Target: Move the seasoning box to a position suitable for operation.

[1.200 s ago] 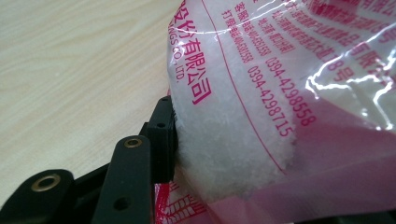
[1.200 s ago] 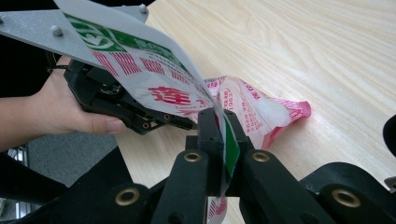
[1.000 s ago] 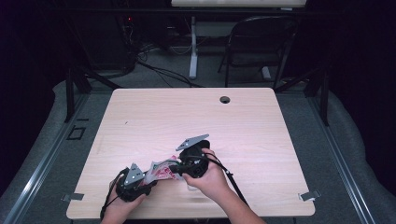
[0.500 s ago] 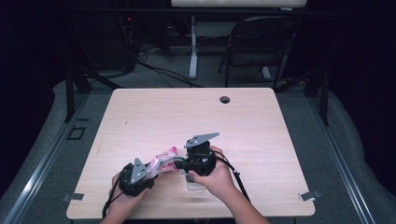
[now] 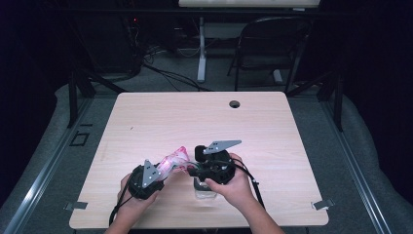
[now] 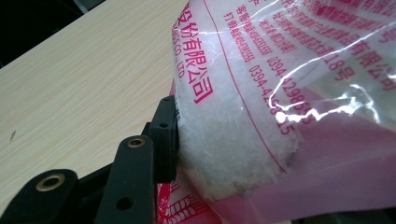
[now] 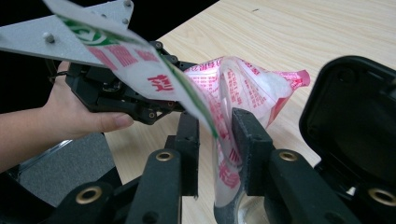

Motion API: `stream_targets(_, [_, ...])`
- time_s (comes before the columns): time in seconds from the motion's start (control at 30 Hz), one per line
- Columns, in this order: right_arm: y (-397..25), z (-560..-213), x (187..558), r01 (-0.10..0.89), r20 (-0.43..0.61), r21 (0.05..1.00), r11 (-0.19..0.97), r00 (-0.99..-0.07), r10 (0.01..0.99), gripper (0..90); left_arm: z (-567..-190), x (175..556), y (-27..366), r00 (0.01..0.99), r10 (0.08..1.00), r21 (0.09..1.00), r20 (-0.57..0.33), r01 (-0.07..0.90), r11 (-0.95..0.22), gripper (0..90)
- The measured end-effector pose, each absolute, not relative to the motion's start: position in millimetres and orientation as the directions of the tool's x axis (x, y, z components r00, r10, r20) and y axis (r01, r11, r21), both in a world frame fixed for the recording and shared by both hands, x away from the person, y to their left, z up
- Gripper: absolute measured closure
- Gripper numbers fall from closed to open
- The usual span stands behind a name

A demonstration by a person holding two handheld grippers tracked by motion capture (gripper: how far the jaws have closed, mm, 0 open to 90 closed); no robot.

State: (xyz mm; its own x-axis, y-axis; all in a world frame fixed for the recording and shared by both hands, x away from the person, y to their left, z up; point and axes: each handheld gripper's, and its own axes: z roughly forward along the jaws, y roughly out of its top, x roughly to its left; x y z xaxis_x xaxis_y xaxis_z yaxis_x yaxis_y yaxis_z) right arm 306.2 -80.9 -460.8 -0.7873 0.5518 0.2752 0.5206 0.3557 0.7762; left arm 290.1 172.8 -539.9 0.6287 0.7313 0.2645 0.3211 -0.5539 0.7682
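Observation:
A clear plastic bag (image 5: 174, 160) with pink print and white granules hangs between both grippers near the table's front edge. My left gripper (image 5: 163, 171) is shut on the bag's filled lower part (image 6: 261, 93); one jaw presses its side and the bag hides the other. My right gripper (image 7: 215, 128) is shut on a crumpled edge of the bag (image 7: 247, 88), just right of the left gripper (image 7: 135, 105). In the high view the right gripper (image 5: 192, 169) sits above a small clear container (image 5: 204, 189).
A black open lid (image 7: 355, 121) stands to the right of my right jaws, with the clear container's rim (image 7: 254, 212) below them. The wooden table (image 5: 204, 122) has a cable hole (image 5: 234, 104) at its back. A folding chair (image 5: 272, 44) stands beyond the table.
Both grippers have shifted a little to the right with the bag held between them. The bag now stands higher and more stretched between the two.

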Motion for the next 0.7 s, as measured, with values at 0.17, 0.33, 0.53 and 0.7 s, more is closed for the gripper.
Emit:
stream_targets(0.17, [-86.9,-460.9,307.1,0.529,0.277,0.771,0.354,-0.780,0.562,70.7,-541.0,290.4,169.3,0.633,0.722,0.761,0.279,0.312,-0.568,59.1])
stream_targets(0.33, [-88.8,-461.0,307.2,0.525,0.269,0.774,0.354,-0.778,0.567,70.3,-542.5,290.2,169.2,0.628,0.721,0.758,0.293,0.308,-0.576,59.2])
stream_targets(0.53, [-91.5,-468.3,304.3,0.538,0.282,0.768,0.347,-0.771,0.571,69.9,-543.1,289.4,170.1,0.621,0.720,0.757,0.311,0.296,-0.582,59.2])
stream_targets(0.7, [-93.2,-469.2,303.7,0.544,0.289,0.764,0.348,-0.770,0.569,68.9,-543.4,287.7,169.1,0.622,0.709,0.745,0.332,0.289,-0.602,59.2])
